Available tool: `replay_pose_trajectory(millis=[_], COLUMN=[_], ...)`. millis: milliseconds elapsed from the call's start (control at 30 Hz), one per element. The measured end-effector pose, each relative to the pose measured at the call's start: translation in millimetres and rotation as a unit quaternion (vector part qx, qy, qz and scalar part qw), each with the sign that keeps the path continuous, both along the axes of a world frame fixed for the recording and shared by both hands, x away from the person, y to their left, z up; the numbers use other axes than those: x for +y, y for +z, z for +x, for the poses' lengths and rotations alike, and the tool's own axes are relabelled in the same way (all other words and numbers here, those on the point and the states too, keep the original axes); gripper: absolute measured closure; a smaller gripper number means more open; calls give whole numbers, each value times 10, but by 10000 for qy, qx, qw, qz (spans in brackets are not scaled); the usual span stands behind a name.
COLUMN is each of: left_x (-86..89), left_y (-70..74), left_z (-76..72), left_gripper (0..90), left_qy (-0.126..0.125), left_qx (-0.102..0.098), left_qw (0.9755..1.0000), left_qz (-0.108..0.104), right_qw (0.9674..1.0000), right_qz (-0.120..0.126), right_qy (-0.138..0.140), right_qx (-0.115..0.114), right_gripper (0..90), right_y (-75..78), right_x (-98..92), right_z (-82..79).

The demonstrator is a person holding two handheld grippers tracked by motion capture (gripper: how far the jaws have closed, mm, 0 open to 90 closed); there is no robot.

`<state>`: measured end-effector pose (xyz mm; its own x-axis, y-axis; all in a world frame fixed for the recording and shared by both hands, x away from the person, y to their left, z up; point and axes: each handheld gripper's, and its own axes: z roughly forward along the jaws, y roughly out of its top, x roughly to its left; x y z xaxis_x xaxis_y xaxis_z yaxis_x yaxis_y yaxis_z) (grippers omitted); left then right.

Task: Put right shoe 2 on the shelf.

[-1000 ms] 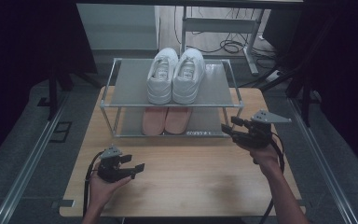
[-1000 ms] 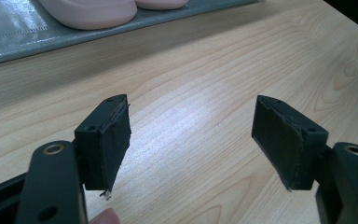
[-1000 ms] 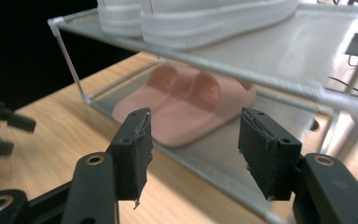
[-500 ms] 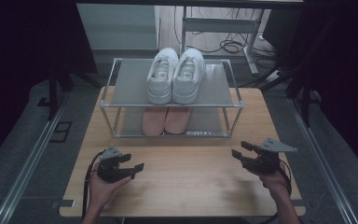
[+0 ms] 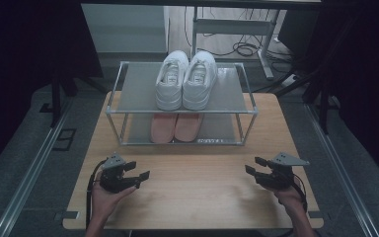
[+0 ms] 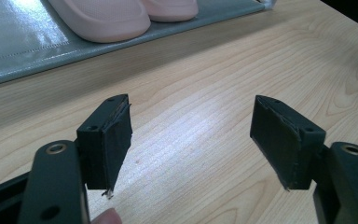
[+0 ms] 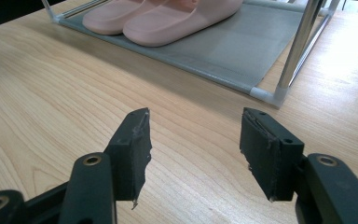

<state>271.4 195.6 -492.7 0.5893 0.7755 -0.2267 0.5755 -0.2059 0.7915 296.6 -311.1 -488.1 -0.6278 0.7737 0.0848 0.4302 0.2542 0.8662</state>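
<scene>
**Both grippers open and empty on the table before the shoe rack**

A small strip of dark marks sat on the front rail of the rack [image 5: 180, 143] in the high view, too small to read; no brand showed on either pair of shoes.

The left gripper [image 5: 137, 170] was held low over the wooden table [image 5: 197, 187] at its near left, jaws spread wide with nothing between them. In the left gripper view only bare wood lay between its black pads [image 6: 116, 140], and a fingertip showed at the bottom edge. The right gripper [image 5: 256, 165] sat at the near right of the table, well apart from the left one, its jaws also wide open and holding nothing; neither touched the rack.

The pink slippers [image 5: 175, 127] lay side by side on the rack's grey lower shelf, toes toward the person, beyond both grippers. The white sneakers [image 5: 186, 79] stood as a pair on the upper shelf, directly above the slippers
</scene>
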Motion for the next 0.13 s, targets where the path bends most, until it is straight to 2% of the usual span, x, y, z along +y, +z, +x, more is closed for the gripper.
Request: replay_pose_trajectory(millis=[133], left_x=[19], left_y=[12], left_z=[5], left_gripper=[296], left_qy=[39], left_qx=[12], left_qw=[10000], left_qz=[-49], right_qw=[10000], right_qz=[4], right_qy=[-9], right_qx=[-21], right_gripper=[426], right_y=[6], right_x=[-4], right_z=[-7])
